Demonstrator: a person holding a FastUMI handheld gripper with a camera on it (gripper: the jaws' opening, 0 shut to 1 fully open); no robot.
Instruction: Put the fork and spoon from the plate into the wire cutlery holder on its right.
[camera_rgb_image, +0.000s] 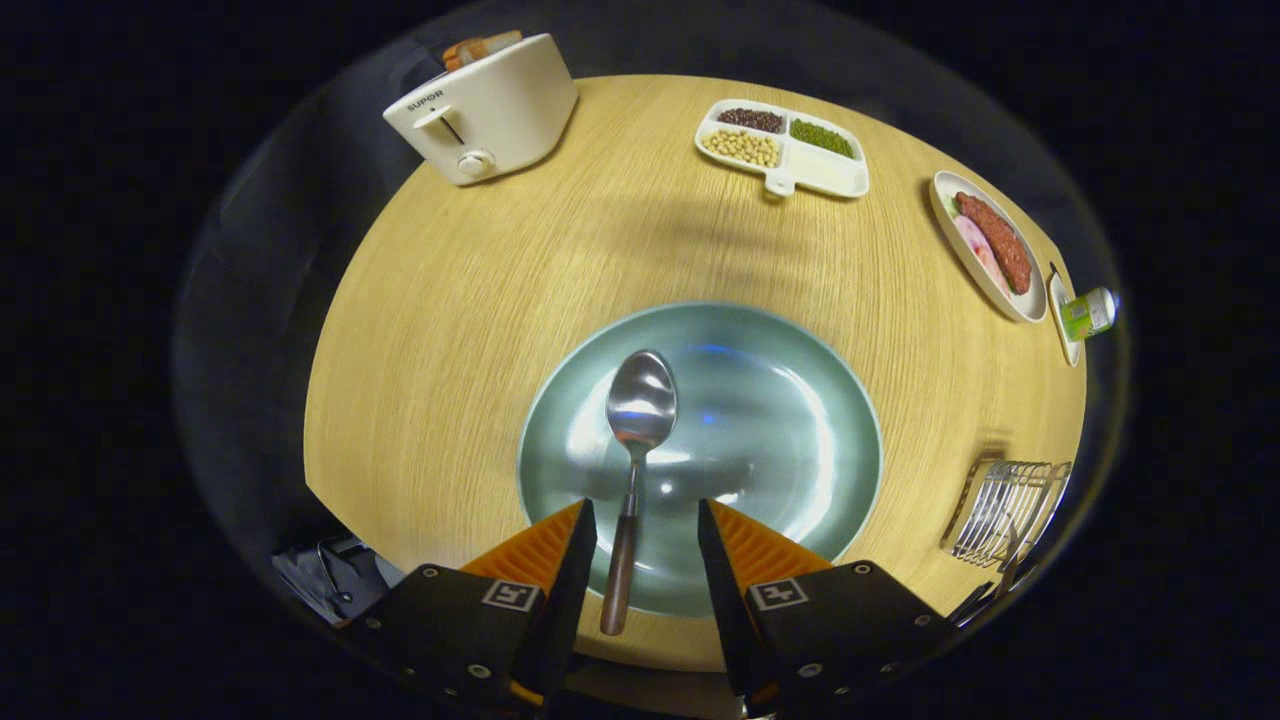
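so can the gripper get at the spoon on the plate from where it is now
Probably yes. The gripper is open, and the spoon lies on the plate with its wooden handle running between the two fingers. Nothing else sits on the handle or beside it, so closing should catch it.

We see a pale blue-green plate on a light wood-grain bench, a silver spoon with a brown handle, a cream toaster, a white divided tray of dark, green and beige beans, and a silver wire cutlery holder
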